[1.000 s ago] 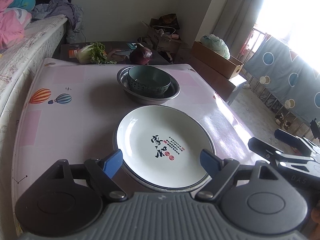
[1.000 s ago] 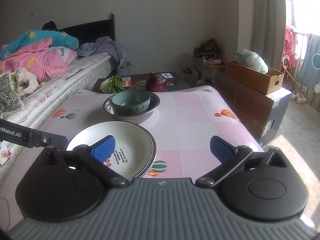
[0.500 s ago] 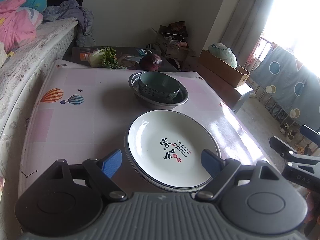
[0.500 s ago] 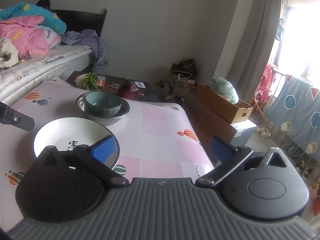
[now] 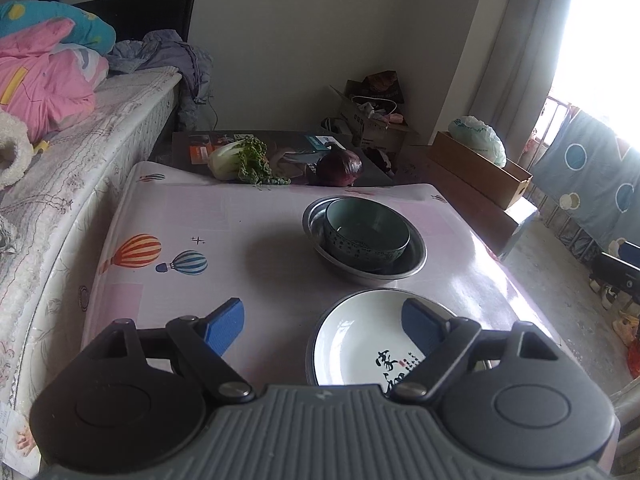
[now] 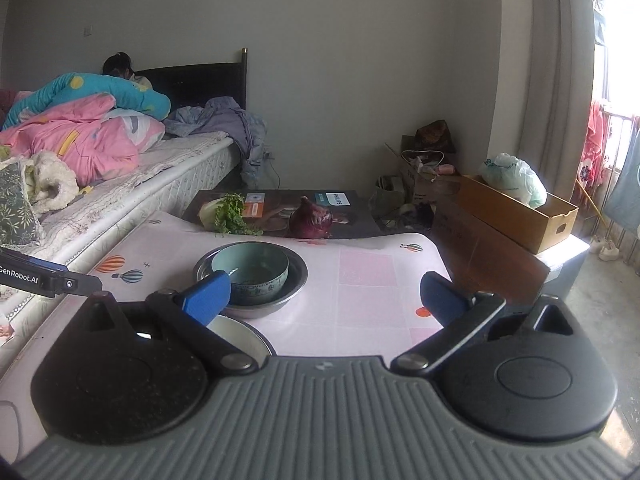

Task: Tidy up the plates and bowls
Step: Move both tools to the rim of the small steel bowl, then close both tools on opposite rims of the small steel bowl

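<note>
A white plate [image 5: 360,344] with dark characters lies on a second plate at the table's near edge. In the right wrist view only its rim [image 6: 240,330] shows. Behind it a teal bowl [image 5: 366,234] sits inside a metal bowl [image 5: 412,258], also in the right wrist view, teal bowl [image 6: 256,268] in metal bowl [image 6: 296,280]. My left gripper [image 5: 323,322] is open and empty, above the table left of the plate. My right gripper [image 6: 325,294] is open and empty, near the bowls' right side.
The table [image 5: 224,220] has a pink balloon-print cloth. A cabbage [image 5: 240,160] and a red onion [image 5: 340,168] lie on a dark board beyond it. A bed [image 5: 60,152] runs along the left. A cardboard box [image 5: 480,172] stands at the right.
My left gripper has swung left, so the plate now sits under its right finger. My right gripper has swung left and lower, facing the bowls. Both stay open.
</note>
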Tool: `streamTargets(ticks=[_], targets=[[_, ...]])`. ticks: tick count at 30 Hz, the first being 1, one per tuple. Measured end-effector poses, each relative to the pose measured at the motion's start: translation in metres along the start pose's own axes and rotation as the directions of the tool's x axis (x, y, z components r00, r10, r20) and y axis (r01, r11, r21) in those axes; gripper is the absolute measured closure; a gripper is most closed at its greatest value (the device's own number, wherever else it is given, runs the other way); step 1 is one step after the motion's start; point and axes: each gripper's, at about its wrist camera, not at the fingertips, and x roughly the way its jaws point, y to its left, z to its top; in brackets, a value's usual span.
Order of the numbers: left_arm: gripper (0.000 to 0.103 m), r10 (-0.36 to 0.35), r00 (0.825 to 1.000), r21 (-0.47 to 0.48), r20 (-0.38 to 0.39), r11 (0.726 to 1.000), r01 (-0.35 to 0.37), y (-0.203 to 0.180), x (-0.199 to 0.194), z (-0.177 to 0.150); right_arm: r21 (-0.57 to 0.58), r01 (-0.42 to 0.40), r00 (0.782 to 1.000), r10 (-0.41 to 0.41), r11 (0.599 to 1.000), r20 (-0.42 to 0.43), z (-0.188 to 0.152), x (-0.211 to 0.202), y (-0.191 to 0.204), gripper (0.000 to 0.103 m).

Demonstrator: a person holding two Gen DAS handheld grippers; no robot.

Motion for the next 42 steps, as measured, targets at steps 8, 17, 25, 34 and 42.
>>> streamTargets(ticks=[8, 17, 25, 34, 42], targets=[[0.033, 0.014, 0.998, 0.017, -0.063, 1.0, -0.013, 0.006, 0.069, 0.042, 0.112, -0.086, 0.985, 0.102, 0.99, -0.142, 0.017, 0.107, -0.019, 0.01], [0.05, -0.008, 0.984, 0.027, -0.176, 1.0, 0.013, 0.004, 0.149, 0.069, 0.235, -0.148, 0.927, 0.217, 0.961, -0.306, 0.012, 0.227, -0.033, 0.046], [0.071, -0.002, 0.964, 0.016, -0.266, 1.0, 0.006, 0.008, 0.19, 0.067, 0.308, -0.184, 0.874, 0.299, 0.934, -0.384, -0.003, 0.29, -0.03, 0.061], [0.078, 0.014, 0.959, 0.05, -0.283, 0.999, 0.0, 0.004, 0.21, 0.066, 0.365, -0.2, 0.832, 0.354, 0.909, -0.427, -0.016, 0.329, -0.027, 0.083], [0.081, 0.057, 0.961, 0.125, -0.272, 0.992, -0.024, -0.005, 0.217, 0.067, 0.382, -0.203, 0.823, 0.368, 0.902, -0.433, -0.018, 0.347, -0.024, 0.087]])
